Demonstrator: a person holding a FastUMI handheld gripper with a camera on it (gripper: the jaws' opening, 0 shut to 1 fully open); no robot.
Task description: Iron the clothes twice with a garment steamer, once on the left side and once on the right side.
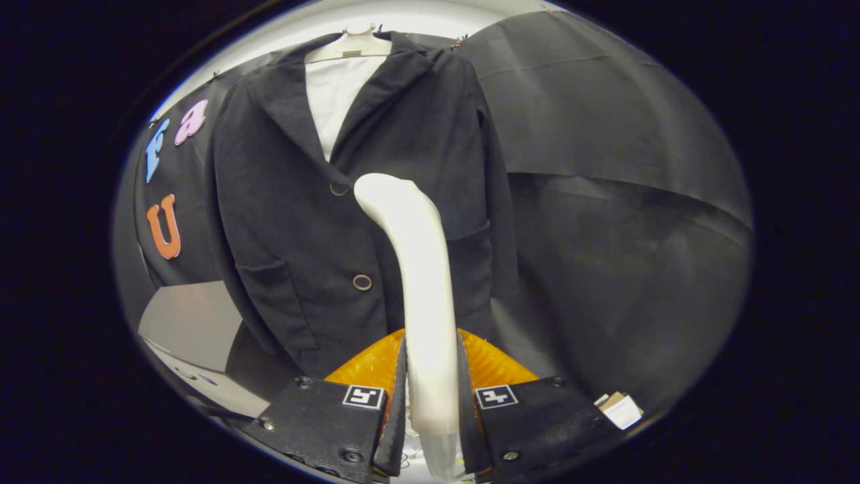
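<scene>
The gripper [432, 376] holds the steamer [420, 282] by its handle: both fingers [399, 396] press on the white shaft from either side, the jaws narrowed to its width. The steamer stands upright between them and rises ahead of the fingers, its upper end curving over to the left and toward the jacket [349, 202]. That head sits in front of the jacket's middle, just right of the upper button [338, 190], at about chest height; whether it touches the cloth cannot be told.

The jacket is dark and hangs facing the gripper on a pale hanger [349, 46], with a white shirt [339, 94] showing between the lapels. A lower button [362, 282] lies left of the steamer's shaft, and a pocket flap [265, 269] sits further left on the jacket's front. The jacket's hem comes down close to the fingers.

Behind and to the right of the jacket hangs the black cloth wall [605, 168], creased across its width. To the near left, below the jacket's sleeve, stands a grey box [191, 323] with a lighter side. To the near right, beside the right finger, lies a small white and brown tag [619, 407].
</scene>
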